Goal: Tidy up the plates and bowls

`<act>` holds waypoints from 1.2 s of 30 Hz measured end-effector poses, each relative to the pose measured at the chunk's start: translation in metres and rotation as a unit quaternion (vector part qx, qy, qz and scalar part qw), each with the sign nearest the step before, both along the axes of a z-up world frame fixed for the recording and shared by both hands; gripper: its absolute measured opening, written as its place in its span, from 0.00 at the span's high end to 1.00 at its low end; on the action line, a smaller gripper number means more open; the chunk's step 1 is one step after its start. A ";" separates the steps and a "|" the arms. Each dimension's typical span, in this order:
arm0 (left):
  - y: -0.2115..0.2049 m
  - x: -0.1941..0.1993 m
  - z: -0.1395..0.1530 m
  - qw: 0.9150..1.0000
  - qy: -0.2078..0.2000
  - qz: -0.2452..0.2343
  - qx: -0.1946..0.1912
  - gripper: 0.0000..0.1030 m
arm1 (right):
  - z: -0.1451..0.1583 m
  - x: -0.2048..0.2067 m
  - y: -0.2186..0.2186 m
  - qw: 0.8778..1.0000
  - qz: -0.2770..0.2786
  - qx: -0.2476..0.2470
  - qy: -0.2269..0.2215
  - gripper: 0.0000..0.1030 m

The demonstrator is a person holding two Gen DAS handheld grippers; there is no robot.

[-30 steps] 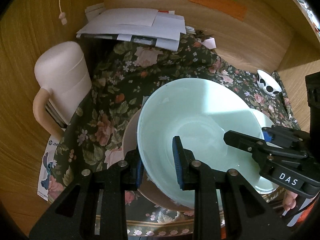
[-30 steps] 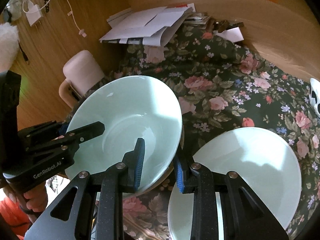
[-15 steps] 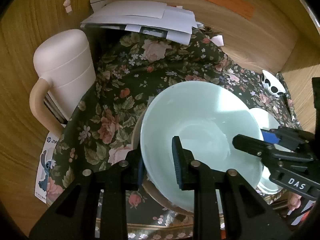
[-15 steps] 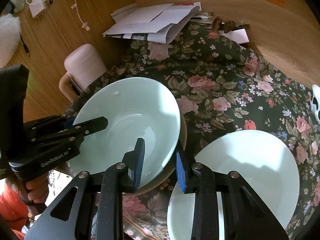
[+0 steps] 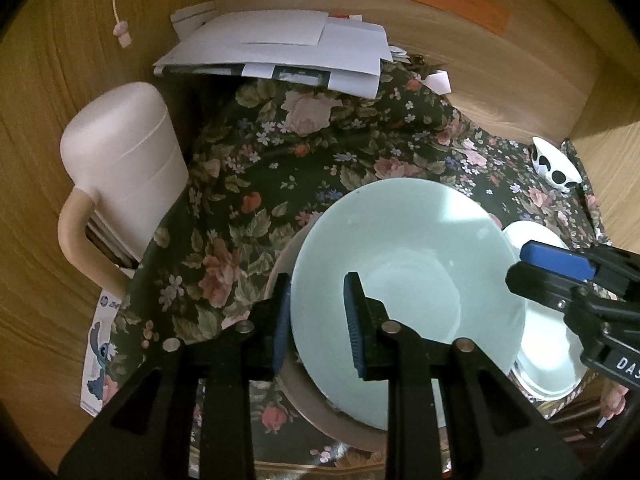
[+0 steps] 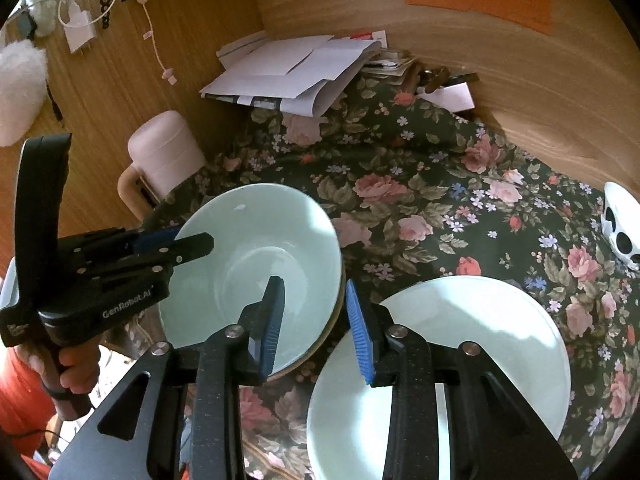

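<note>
Glazed mint-green bowl (image 5: 408,264) looks rigid, slick and breakable; the rim is the place to grip. It sits empty, nested on a beige dish (image 5: 340,424) on the floral cloth (image 6: 420,184). Left gripper (image 5: 316,316) and right gripper (image 6: 314,326) both straddle its rim, jaws parted, not pinching. Empty pale plate (image 6: 480,356) lies just beside.

- Left black two-finger gripper with blue ribbed pads (image 5: 318,320): jaws parted, straddling the near-left rim of the pale green ceramic bowl (image 5: 408,248); one pad outside the wall, one inside. Contact with the rim cannot be told.
- Right black two-finger gripper with blue pads (image 6: 316,328): jaws parted, straddling the same bowl's opposite rim.
- Person's left hand (image 6: 74,372) wraps the left gripper's handle.
</note>
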State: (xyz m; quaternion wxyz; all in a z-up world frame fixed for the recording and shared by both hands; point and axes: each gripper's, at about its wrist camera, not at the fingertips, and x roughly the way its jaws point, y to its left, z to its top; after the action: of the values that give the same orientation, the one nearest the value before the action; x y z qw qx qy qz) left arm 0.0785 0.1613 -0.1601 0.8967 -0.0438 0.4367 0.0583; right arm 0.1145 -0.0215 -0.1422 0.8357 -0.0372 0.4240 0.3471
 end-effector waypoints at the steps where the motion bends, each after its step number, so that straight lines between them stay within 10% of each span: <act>1: 0.000 0.001 0.001 1.000 -0.002 0.002 0.004 0.76 | 0.001 0.000 -0.002 1.000 -0.001 0.002 0.001 0.71; 10: -0.003 0.010 0.016 1.000 -0.014 0.006 0.026 0.70 | 0.015 0.007 -0.031 0.999 -0.038 0.015 -0.023 0.49; 21: -0.037 0.010 0.070 0.997 -0.079 -0.022 0.014 0.36 | 0.049 0.024 -0.096 0.988 -0.126 0.017 -0.086 0.25; 36: -0.123 0.040 0.116 0.984 -0.143 -0.100 0.022 0.16 | 0.071 0.060 -0.183 0.967 -0.221 -0.005 -0.128 0.23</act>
State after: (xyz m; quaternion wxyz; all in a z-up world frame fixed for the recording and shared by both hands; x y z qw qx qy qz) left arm 0.1190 0.0381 -0.0443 0.9520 0.0119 0.3044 -0.0294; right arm 0.1743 -0.2048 -0.0709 0.9389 0.0087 0.3127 0.1438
